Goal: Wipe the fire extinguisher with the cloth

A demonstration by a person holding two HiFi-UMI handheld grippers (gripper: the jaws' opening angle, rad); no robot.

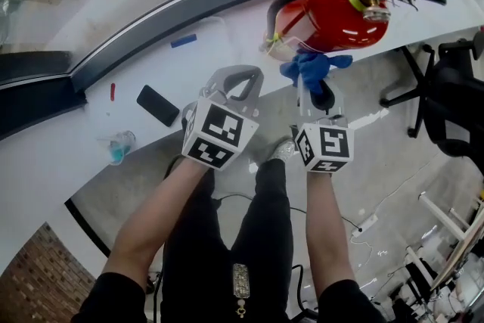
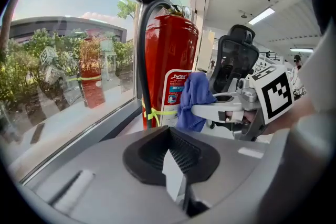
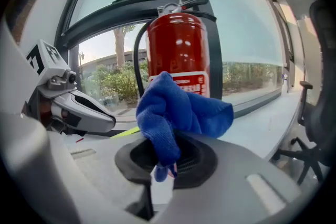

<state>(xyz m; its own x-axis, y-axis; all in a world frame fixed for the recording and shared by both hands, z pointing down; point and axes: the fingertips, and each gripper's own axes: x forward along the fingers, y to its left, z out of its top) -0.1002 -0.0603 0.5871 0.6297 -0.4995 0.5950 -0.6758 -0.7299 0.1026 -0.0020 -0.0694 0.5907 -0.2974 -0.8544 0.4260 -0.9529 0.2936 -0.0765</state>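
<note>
My right gripper (image 1: 313, 87) is clenched on the blue cloth (image 1: 311, 66), low beside the red fire extinguisher (image 1: 333, 15) on the white ledge (image 1: 151, 60). My left gripper (image 1: 236, 79) is closed on nothing. I think most wiping is left.

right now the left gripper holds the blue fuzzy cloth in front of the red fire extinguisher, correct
No, the right gripper holds the blue fuzzy cloth in front of the red fire extinguisher, as the right gripper view shows; the left gripper is shut, empty.
</note>
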